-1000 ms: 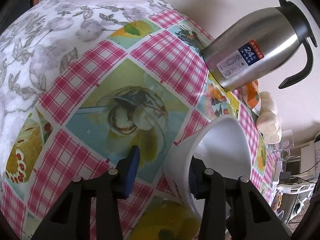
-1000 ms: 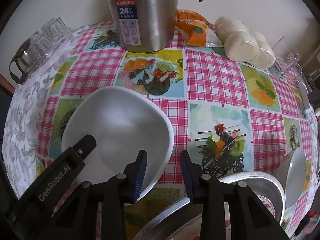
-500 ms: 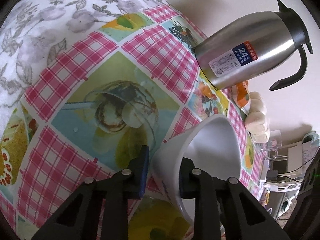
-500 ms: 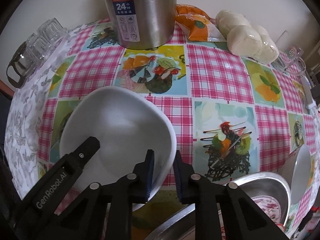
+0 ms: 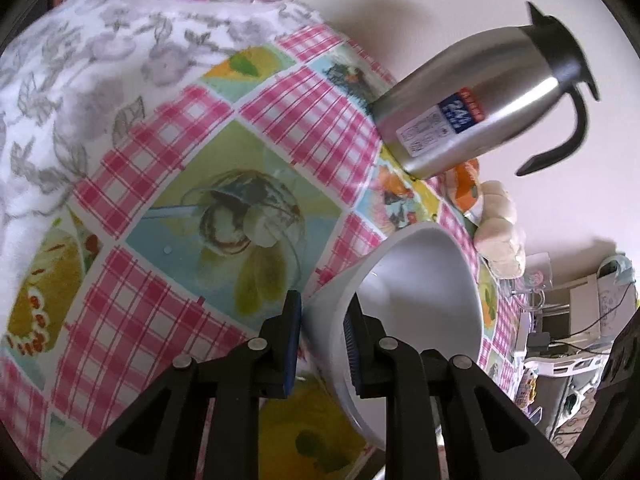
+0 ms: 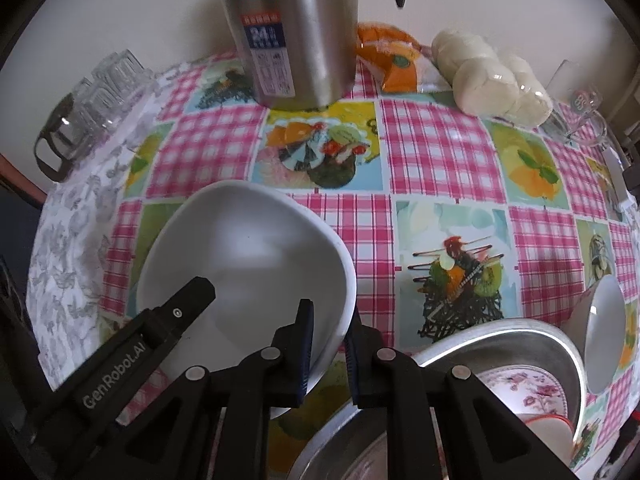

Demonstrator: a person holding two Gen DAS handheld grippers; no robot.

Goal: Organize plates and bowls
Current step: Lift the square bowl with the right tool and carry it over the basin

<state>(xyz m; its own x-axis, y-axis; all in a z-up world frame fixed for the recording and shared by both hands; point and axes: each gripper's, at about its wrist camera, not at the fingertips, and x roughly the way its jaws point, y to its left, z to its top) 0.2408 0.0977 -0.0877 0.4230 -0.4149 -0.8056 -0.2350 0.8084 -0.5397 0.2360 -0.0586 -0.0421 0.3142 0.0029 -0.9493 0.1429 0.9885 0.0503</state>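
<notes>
A white bowl [image 6: 248,264] sits at the near left of the table [image 6: 432,152], on the pink checked cloth with fruit pictures, and both tongs pinch its rim. The left gripper [image 5: 322,340] grips the bowl [image 5: 420,308] with one blue pad outside the wall and the other inside, and the bowl looks tipped up on its side in that view. The right gripper [image 6: 327,350] clamps the bowl's near right edge the same way, one pad inside, one outside. Just right of it, at the near edge, a metal basin [image 6: 532,340] holds a flowered plate [image 6: 528,392], and a second white bowl [image 6: 604,332] leans on its side beside the basin's far right rim. At the far side stand a steel flask [image 6: 296,32], an orange packet [image 6: 392,60] and a bag of white buns [image 6: 492,76]. Glass cups [image 6: 100,92] sit far left on a grey flowered cloth [image 6: 72,216], and a glass mug [image 6: 580,116] stands far right.
</notes>
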